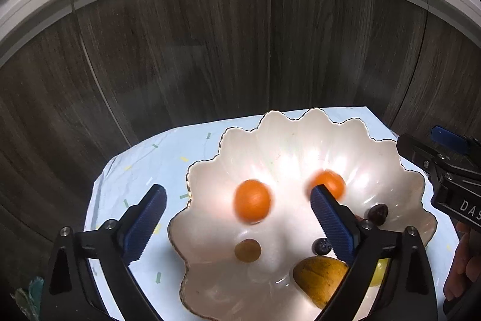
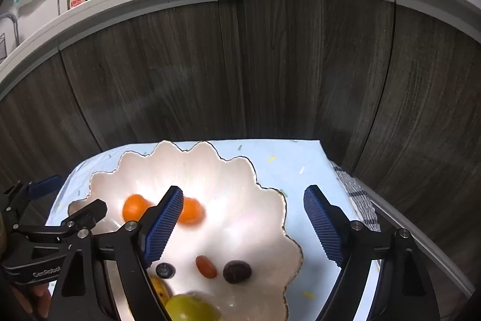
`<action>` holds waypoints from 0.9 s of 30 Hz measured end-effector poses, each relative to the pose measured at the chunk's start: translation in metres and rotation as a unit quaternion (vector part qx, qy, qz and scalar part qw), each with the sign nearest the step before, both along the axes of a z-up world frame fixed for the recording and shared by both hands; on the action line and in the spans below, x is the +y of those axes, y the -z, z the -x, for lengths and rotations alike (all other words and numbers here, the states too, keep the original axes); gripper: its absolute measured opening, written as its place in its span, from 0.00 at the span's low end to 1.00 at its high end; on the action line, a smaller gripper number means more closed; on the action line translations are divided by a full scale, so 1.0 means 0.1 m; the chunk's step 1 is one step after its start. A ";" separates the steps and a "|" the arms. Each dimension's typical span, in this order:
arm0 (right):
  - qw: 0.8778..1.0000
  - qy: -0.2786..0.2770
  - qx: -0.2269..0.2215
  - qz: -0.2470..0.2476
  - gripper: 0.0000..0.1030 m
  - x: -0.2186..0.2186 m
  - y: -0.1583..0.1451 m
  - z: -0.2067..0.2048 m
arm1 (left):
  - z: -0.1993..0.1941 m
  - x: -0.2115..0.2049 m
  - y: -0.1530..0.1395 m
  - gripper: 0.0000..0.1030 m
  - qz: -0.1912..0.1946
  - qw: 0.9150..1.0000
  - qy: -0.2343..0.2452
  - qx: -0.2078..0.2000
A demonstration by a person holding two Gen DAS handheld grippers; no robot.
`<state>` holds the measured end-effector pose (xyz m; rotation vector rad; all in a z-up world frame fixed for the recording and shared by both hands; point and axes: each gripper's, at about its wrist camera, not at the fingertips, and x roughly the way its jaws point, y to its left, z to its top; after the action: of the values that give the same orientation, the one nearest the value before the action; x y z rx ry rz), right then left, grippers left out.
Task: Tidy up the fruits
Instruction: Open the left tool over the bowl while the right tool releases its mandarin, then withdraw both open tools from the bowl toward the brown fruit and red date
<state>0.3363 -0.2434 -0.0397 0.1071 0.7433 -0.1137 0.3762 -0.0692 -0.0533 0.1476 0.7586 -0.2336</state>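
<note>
- Below the left wrist camera, the left gripper [image 1: 237, 226] stands with jaws spread wide and nothing between the pads, straddling the near-left rim of the scalloped bowl [image 1: 207, 161]; one blurred orange fruit [image 1: 252, 200] lies in the bowl between the fingers, a second orange fruit [image 1: 330, 182] beyond the right finger.
- Collected low in the bowl, where the sloping walls gather them: a small brown fruit [image 1: 247, 250], a blueberry [image 1: 321, 246], a dark grape [image 1: 378, 212] and a yellow-brown fruit [image 1: 318, 279].
- Seen from the right wrist, the right gripper [image 2: 243, 226] is likewise released and empty, its left finger over the bowl, its right finger over the pale blue cloth [image 2: 300, 164].
- Nearer this camera lie a small red fruit [image 2: 206, 266] and a green-yellow fruit [image 2: 192, 309]; judged so, the fruits appear already gathered in the bowl.
</note>
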 end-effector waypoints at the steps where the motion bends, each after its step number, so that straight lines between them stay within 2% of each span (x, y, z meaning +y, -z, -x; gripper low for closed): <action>1: 1.000 0.000 0.000 -0.001 0.81 0.00 -0.01 0.01 | 0.02 0.00 -0.01 0.96 -0.001 1.000 0.000 -0.001; 11: 1.000 0.003 -0.008 -0.014 0.81 -0.06 -0.13 0.24 | 0.28 -0.07 -0.10 0.97 0.008 1.000 0.006 -0.003; 27: 1.000 0.000 -0.009 -0.001 0.81 -0.09 -0.25 0.76 | 0.83 -0.14 -0.23 0.97 0.013 1.000 0.026 -0.008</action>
<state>0.2604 -0.2528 -0.0147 0.1097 0.7250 -0.1108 0.2930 -0.0835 -0.0305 0.1440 0.7354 -0.2909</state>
